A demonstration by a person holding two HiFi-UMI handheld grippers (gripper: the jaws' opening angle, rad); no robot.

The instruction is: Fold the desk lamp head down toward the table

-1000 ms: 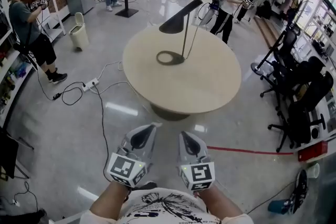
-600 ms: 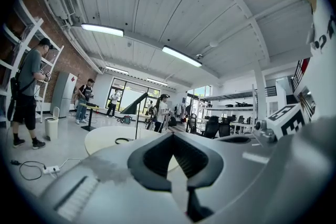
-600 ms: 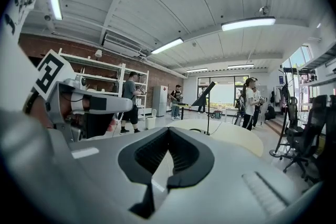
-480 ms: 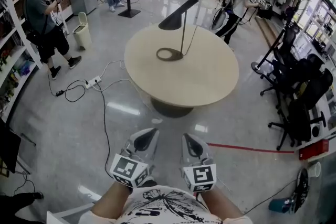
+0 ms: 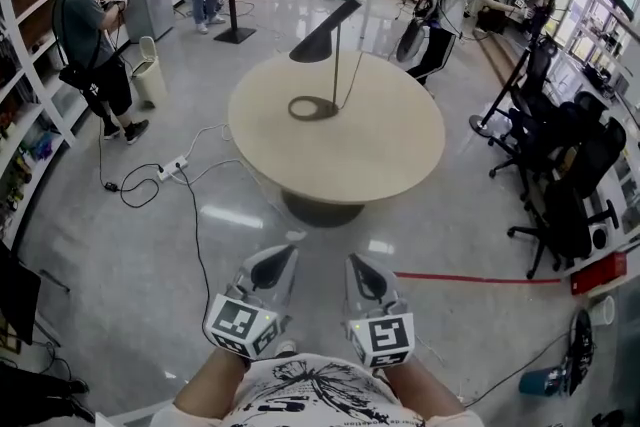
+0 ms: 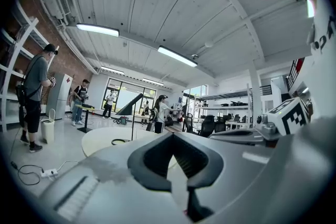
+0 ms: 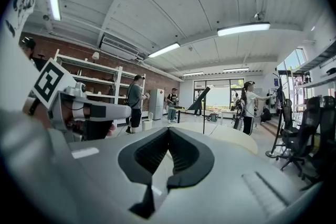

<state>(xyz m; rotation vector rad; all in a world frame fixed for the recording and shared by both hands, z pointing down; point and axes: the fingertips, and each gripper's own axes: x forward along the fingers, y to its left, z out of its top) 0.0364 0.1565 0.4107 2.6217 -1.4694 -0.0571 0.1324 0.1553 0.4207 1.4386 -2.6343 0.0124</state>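
Note:
The black desk lamp (image 5: pixel 325 30) stands on the round beige table (image 5: pixel 380 165), its cone head raised and slanted on a thin pole above a ring base (image 5: pixel 313 108). Both grippers are held close to my body, well short of the table and over the floor. My left gripper (image 5: pixel 272 265) is shut with nothing in it, and so is my right gripper (image 5: pixel 362 273). The left gripper view shows the lamp (image 6: pixel 131 105) far off beyond the shut left gripper (image 6: pixel 174 136). The lamp (image 7: pixel 202 98) is just as distant in the right gripper view, past the shut right gripper (image 7: pixel 169 132).
A power strip with cables (image 5: pixel 170 165) lies on the floor left of the table. Black office chairs (image 5: pixel 560 185) crowd the right side. A red tape line (image 5: pixel 470 279) crosses the floor. A white bin (image 5: pixel 150 70) and several people stand beyond the table.
The view has shifted slightly, so table and lamp sit a little further left. People in the background have walked about. Both grippers stay shut in the same place.

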